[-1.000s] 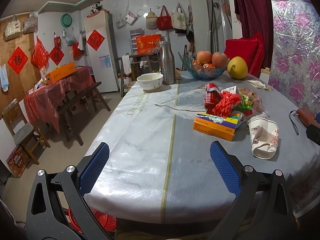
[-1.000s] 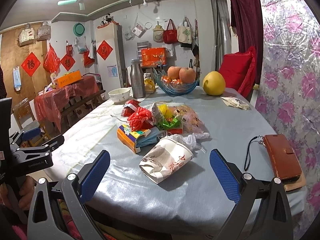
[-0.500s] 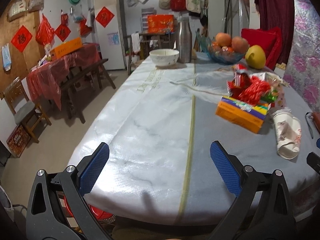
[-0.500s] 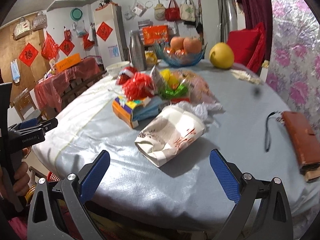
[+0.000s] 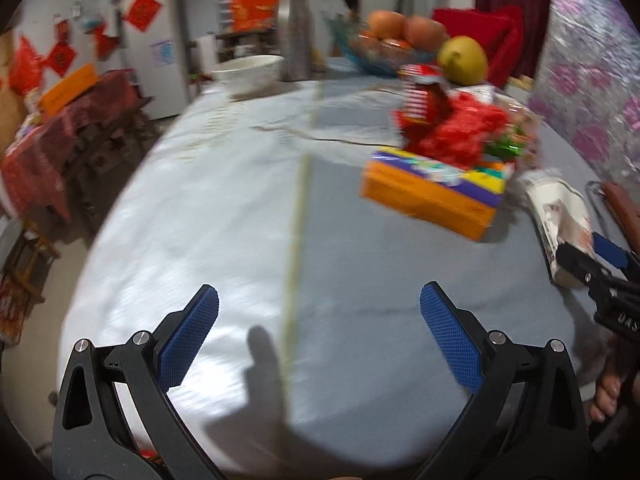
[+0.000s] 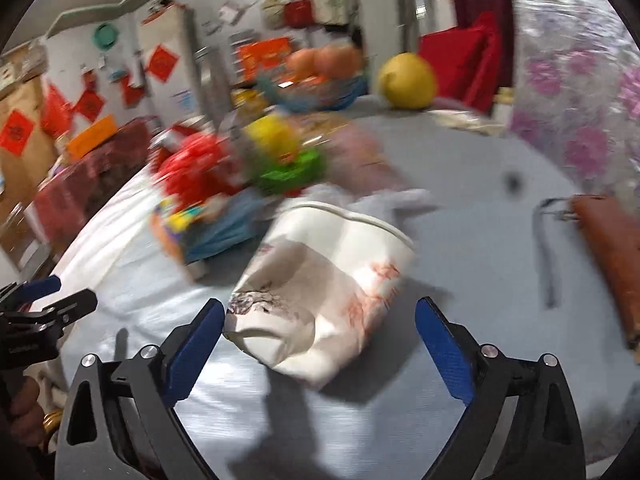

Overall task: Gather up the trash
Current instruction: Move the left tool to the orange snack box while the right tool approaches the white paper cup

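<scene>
We see the right gripper spread wide and empty, its pads flanking the crushed paper cup lying on its side on the table; whether they touch it we cannot tell. The left gripper, equally wide and empty, hangs over bare cloth. We judge collection barely begun: the orange box and red wrappers remain uncollected

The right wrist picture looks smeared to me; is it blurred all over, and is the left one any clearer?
Right wrist view: the far clutter and fruit are streaked with motion blur; the crushed paper cup is softer but readable, and the right gripper is sharp. Left wrist view: also blurred, less so; the orange box smears slightly, the left gripper is crisp, and glare whitens the tablecloth.
</scene>
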### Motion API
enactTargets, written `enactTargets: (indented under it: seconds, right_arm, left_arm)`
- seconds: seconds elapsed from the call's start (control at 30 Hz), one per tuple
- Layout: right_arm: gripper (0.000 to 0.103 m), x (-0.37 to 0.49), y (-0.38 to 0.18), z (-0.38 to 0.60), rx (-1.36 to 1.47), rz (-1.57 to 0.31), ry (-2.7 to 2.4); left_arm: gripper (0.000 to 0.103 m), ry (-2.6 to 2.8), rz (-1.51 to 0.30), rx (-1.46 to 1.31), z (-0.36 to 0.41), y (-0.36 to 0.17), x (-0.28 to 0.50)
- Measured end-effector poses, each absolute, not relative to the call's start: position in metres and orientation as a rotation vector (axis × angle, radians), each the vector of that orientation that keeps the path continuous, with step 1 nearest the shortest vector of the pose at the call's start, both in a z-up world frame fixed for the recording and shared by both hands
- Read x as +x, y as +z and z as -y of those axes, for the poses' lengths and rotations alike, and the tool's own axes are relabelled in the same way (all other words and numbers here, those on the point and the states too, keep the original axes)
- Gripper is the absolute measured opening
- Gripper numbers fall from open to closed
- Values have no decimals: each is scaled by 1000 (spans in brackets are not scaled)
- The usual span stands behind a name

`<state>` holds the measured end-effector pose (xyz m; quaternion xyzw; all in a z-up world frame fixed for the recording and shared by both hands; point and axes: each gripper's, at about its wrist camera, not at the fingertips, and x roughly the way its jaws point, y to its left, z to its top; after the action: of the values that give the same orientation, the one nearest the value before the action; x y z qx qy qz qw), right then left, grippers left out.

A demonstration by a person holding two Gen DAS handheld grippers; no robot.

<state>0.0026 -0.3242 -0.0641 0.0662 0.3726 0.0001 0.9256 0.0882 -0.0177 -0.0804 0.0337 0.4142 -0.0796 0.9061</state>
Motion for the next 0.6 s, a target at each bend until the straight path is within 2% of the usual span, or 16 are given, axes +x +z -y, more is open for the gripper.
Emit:
enactTargets:
  seconds: [0.3, 0.6]
  right_arm:
    - [97, 2, -62, 373, 357, -732, 58]
    - [97, -19, -62, 382, 359, -703, 80]
  left_arm:
    - [96, -278, -851, 163, 99, -86, 137]
    - [96, -80, -860, 6, -1, -83, 146]
